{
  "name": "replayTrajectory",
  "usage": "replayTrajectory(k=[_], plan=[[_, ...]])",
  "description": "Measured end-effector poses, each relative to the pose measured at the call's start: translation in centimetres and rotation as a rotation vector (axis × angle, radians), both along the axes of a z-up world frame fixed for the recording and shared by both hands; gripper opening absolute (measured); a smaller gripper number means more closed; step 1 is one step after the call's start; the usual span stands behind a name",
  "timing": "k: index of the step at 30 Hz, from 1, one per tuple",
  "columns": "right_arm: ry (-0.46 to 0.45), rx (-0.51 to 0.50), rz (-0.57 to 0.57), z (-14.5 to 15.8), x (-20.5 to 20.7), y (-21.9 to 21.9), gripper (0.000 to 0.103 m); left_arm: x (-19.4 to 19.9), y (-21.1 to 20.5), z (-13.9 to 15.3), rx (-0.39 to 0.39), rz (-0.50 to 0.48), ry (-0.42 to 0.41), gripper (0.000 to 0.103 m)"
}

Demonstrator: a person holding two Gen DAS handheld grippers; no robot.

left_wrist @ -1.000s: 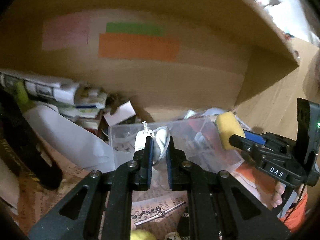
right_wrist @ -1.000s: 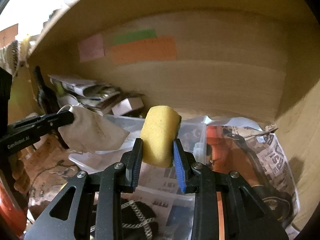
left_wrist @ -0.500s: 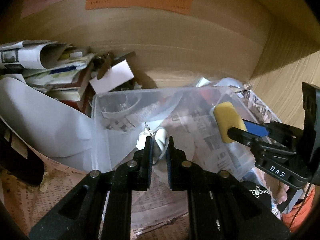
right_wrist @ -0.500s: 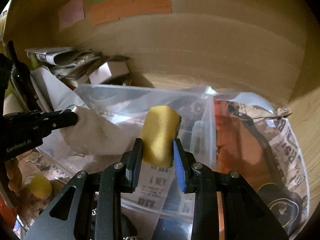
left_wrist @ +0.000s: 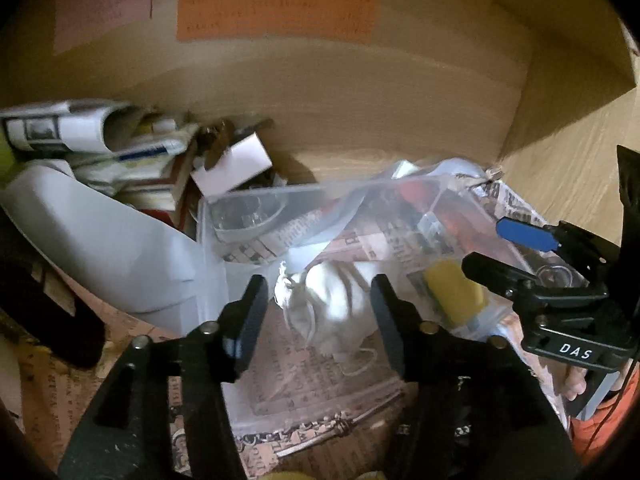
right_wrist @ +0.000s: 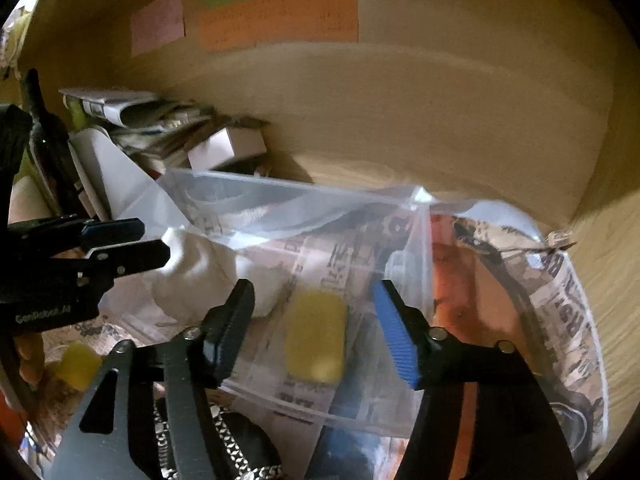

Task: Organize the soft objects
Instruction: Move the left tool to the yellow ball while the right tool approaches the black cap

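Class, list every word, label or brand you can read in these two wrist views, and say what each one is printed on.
"DAS": white letters on the body of the right hand-held gripper.
"GenRobot.AI": faint, seemingly this, on the body of the left hand-held gripper.
Orange paper note on the wooden back wall: lines of writing, too blurred to read.
Newspaper under the clear plastic container: headlines and print, too blurred to read reliably.

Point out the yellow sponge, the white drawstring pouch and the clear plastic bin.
Yellow sponge (right_wrist: 316,336): right wrist view, middle of its top face.
White drawstring pouch (left_wrist: 340,300): left wrist view, centre of the cloth body.
Clear plastic bin (right_wrist: 248,184): right wrist view, far rim.
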State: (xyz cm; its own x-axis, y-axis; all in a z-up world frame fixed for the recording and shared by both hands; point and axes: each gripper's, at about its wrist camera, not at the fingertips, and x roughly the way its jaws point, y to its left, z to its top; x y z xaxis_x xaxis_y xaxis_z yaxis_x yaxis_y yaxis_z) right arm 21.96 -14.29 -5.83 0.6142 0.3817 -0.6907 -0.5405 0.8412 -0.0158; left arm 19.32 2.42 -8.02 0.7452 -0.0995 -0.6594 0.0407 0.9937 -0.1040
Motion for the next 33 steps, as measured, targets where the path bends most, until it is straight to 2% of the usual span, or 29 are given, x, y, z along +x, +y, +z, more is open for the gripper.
replayTrajectory(k=[2, 7, 9, 12, 14, 17, 25, 33], plan=[[-0.027, 0.012, -0.004, 0.9, -0.6, -0.1, 0.071, -0.9, 0.0, 0.9, 0.002, 0.002, -0.029, 0.061], [-0.106, 0.049, -0.006, 3.3, -2.5, -0.8, 0.083, -3.1, 0.0, 3.0, 0.016, 0.014, -0.107, 0.076], [-0.132, 0.063, -0.006, 4.3, -3.3, -1.1, 0.084, -4.3, 0.2, 4.0, 0.018, 0.021, -0.141, 0.088], [-0.162, 0.084, 0.001, 5.4, -4.6, -1.4, 0.086, -5.8, 0.5, 4.9, 0.02, 0.039, -0.185, 0.099], [-0.18, 0.098, 0.005, 5.9, -5.5, -1.7, 0.093, -6.8, 0.7, 5.3, 0.021, 0.039, -0.202, 0.1], [-0.207, 0.111, 0.005, 6.2, -6.8, -2.1, 0.099, -7.9, 1.1, 5.2, 0.017, 0.042, -0.2, 0.102], [-0.175, 0.1, 0.014, 4.6, -9.1, -2.3, 0.101, -9.5, 1.7, 2.3, 0.034, 0.07, -0.116, 0.102], [-0.061, 0.066, 0.0, 1.0, -9.8, -2.7, 0.101, -10.6, 2.1, -2.0, 0.05, 0.096, 0.004, 0.102]])
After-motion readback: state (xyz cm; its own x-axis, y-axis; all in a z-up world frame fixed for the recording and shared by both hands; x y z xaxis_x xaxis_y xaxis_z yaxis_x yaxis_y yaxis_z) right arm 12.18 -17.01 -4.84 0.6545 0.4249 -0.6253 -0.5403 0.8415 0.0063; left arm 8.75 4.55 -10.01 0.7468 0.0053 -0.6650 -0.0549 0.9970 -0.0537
